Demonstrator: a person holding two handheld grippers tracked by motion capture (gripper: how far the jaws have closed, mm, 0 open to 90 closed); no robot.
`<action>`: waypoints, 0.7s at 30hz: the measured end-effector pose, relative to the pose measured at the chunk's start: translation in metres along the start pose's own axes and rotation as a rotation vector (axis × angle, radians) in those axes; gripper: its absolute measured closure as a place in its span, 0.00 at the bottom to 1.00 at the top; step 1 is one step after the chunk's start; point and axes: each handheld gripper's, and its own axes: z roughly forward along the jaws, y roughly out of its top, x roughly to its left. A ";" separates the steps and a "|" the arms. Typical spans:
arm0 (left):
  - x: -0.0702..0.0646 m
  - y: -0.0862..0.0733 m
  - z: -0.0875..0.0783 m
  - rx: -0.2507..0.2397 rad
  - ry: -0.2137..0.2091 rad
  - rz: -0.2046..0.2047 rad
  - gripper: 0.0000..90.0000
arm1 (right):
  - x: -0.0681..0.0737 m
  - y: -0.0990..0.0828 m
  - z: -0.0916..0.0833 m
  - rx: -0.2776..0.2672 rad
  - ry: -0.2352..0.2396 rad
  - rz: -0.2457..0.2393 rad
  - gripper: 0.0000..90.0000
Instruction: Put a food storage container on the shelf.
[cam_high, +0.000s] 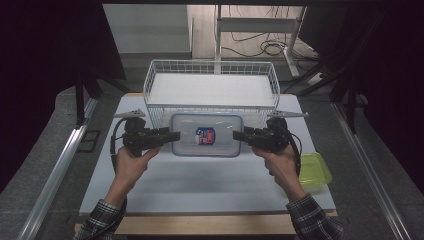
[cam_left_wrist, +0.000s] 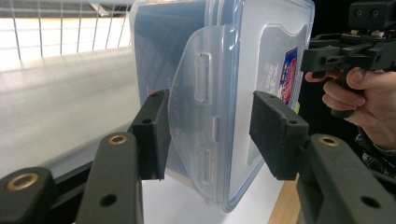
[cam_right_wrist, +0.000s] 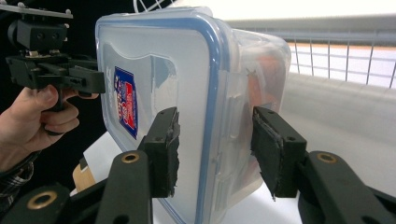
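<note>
Plastic on rubber pads is my worry — one clear lidded box (cam_high: 206, 135) hangs above the worktop (cam_high: 210, 182), just before the one wire basket (cam_high: 212, 85), pinched at each end by the left gripper (cam_high: 171, 136) and right gripper (cam_high: 240, 135), jaws half closed on the lid clips. Uneven lifting could tilt it out. One green lid (cam_high: 314, 170) sits at the right.

A white wire basket (cam_high: 210, 87) stands at the far side of the desk (cam_high: 200, 185), on its white mat. A green lid (cam_high: 315, 170) lies at the desk's right edge. Beyond the desk, cables (cam_high: 260, 47) trail across the floor around a metal stand (cam_high: 260, 25)
</note>
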 end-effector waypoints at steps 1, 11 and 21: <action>0.000 0.002 -0.001 -0.001 0.000 0.001 0.55 | 0.000 0.002 0.000 -0.001 -0.001 0.000 0.59; 0.000 0.024 -0.006 -0.019 0.004 0.016 0.55 | 0.002 0.024 0.000 -0.022 0.000 -0.011 0.59; -0.001 0.050 -0.008 -0.029 0.011 0.033 0.55 | 0.000 0.047 -0.001 -0.044 0.003 -0.014 0.59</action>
